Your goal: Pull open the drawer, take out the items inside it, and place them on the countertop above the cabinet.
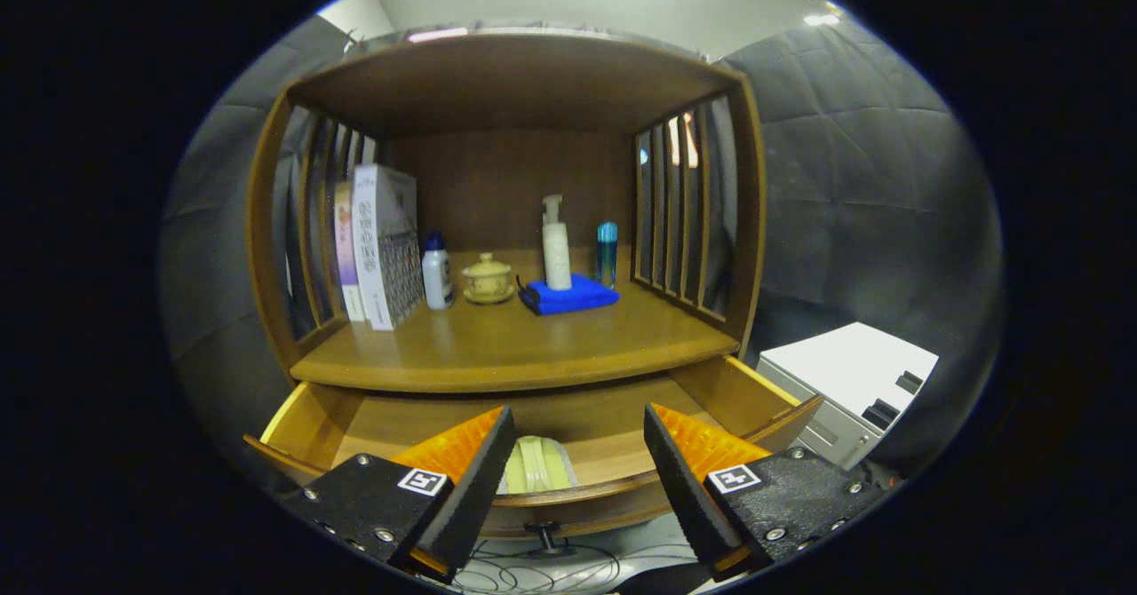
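Gripper is hovering over the drawer, fingers spread wide, gripping nothing. Drawer is standing pulled open under the countertop. A pale yellow-green item is lying inside near the drawer front, showing between the fingers and partly hidden by the left one; can't tell what it is. Knob is sticking out of the drawer front.

On the countertop, left to right: books standing upright, small white bottle w/ dark cap, lidded cup on a saucer, pump bottle standing on a blue cloth, blue tube. White cabinet is sitting right of the drawer.
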### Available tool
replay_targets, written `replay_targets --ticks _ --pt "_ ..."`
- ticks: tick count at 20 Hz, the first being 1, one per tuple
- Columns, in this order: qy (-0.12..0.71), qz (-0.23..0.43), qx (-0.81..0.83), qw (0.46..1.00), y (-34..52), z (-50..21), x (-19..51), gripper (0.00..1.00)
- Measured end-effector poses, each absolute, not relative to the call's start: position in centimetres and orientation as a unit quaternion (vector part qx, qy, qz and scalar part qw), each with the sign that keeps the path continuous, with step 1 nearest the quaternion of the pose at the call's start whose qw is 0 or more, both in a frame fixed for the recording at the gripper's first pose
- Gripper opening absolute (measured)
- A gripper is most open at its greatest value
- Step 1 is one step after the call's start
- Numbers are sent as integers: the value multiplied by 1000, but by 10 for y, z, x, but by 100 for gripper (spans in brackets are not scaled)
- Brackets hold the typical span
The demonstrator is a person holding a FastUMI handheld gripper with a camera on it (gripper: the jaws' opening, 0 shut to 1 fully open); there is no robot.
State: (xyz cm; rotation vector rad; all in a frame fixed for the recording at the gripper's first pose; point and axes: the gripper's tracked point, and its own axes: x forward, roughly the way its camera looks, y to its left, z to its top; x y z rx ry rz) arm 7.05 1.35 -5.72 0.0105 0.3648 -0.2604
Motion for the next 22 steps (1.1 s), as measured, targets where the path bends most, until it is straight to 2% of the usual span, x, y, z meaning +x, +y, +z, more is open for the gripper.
replay_targets --ticks 6,13,17,19,20,22 --pt "303 -116 -11 946 28 -106 107 91" --pt "406 -115 -16 907 31 -154 119 91" --pt "452 -81 3 888 46 -179 125 90" --pt "463 -74 -8 883 46 -184 125 78" --pt "462 -75 -6 883 46 -183 127 68" --pt "466 -77 5 881 46 -182 126 60"
